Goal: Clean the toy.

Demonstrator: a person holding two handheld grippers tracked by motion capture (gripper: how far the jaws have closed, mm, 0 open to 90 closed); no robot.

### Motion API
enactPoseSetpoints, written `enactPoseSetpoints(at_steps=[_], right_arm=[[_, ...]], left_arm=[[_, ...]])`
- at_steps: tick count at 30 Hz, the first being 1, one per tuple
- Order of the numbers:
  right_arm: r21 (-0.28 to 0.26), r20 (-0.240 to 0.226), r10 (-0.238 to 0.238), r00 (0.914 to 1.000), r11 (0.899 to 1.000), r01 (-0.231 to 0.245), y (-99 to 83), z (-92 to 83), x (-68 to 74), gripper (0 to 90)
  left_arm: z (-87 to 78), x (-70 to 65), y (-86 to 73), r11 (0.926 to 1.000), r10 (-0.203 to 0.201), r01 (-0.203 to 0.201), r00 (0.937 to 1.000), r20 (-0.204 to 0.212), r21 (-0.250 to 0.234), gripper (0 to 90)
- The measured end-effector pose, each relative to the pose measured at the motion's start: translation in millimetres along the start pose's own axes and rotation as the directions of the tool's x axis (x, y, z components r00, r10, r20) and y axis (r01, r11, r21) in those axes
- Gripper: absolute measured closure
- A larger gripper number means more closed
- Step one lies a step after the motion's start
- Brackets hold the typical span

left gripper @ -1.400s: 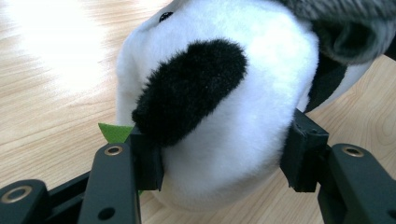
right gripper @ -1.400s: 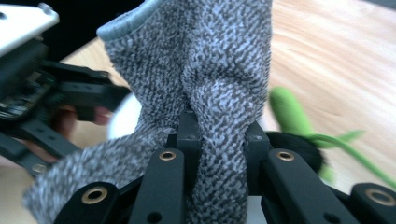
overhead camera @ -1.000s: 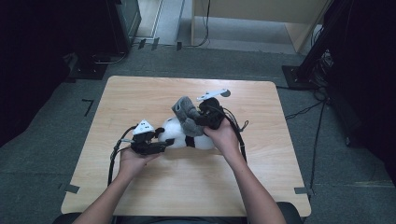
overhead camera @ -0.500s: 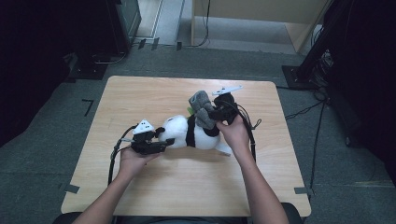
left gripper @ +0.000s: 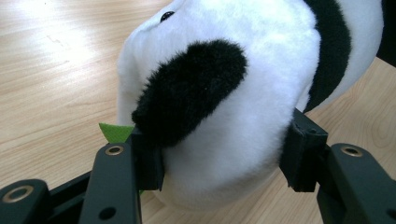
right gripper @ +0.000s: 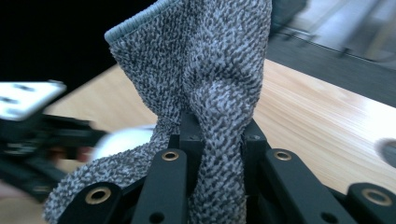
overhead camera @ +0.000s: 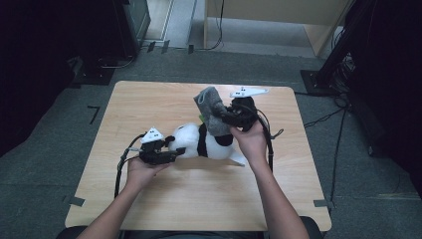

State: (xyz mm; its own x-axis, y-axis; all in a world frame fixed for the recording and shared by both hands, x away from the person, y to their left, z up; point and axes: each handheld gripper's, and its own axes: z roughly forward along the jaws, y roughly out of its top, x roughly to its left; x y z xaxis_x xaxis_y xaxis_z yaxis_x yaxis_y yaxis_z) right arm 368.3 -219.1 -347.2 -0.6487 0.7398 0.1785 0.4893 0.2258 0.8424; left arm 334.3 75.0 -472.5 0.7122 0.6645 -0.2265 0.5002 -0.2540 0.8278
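So the toy panda [overhead camera: 201,142] is lying on its side around the middle of the wooden table [overhead camera: 149,99], head pointing toward the person's left. The left gripper [overhead camera: 171,153] has its jaws clamped on the panda's head, one on each side. In the left gripper view you can see the white plush squished between the two black pads [left gripper: 149,161], with a black ear right by one of them and a bit of green [left gripper: 114,132] poking out underneath.

The right gripper [overhead camera: 225,118] is up over the panda's body, jaws pinched tight on a bunched fold of a grey knit sock [right gripper: 205,70]. In the high view the sock [overhead camera: 211,109] stands up from the panda's back end, open cuff on top.
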Motion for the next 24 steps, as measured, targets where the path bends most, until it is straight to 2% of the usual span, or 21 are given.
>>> enactPoseSetpoints(at_steps=[3,5,9,12,15,18,20,24], right_arm=[[0.012,-0.084,-0.012,0.9964,1.000,0.013,0.5,8.4,15.6,77.8],[0.034,-0.134,-0.029,0.9905,0.999,0.034,-0.9,19.7,29.7,77.8],[0.059,-0.195,-0.052,0.9795,0.996,0.065,-6.3,39.3,50.8,77.8],[0.082,-0.234,-0.032,0.9717,0.995,0.053,-13.4,52.5,56.9,77.7],[0.140,-0.235,-0.018,0.9717,0.989,0.052,-22.6,68.0,57.4,77.4],[0.152,-0.235,-0.013,0.9720,0.987,0.050,-28.4,74.5,52.7,76.3],[0.156,-0.205,-0.054,0.9773,0.984,0.087,-27.8,73.2,49.6,75.6],[0.166,-0.146,-0.056,0.9878,0.983,0.080,-26.6,65.6,38.3,75.9]], left_arm=[[-0.3,-1.1,0.1,1.0000,0.006,-0.006,1.0000,-0.006,0.000,43.3],[-0.4,-2.2,0.1,0.9999,0.010,-0.010,0.9999,-0.009,-0.003,43.3],[-0.5,-2.8,-0.2,0.9998,0.019,-0.019,0.9997,-0.015,-0.006,43.3],[-0.7,-4.2,0.1,0.9997,0.023,-0.023,0.9995,-0.020,-0.007,43.3],[-0.6,-5.9,0.1,0.9996,0.029,-0.029,0.9992,-0.028,-0.006,43.3],[-0.4,-3.6,-0.3,0.9997,0.024,-0.024,0.9994,-0.024,-0.001,43.3],[0.4,-3.5,0.1,0.9998,0.018,-0.018,0.9996,-0.023,-0.003,43.4],[0.4,-2.0,1.3,0.9999,0.012,-0.012,0.9998,-0.017,0.004,43.4]])
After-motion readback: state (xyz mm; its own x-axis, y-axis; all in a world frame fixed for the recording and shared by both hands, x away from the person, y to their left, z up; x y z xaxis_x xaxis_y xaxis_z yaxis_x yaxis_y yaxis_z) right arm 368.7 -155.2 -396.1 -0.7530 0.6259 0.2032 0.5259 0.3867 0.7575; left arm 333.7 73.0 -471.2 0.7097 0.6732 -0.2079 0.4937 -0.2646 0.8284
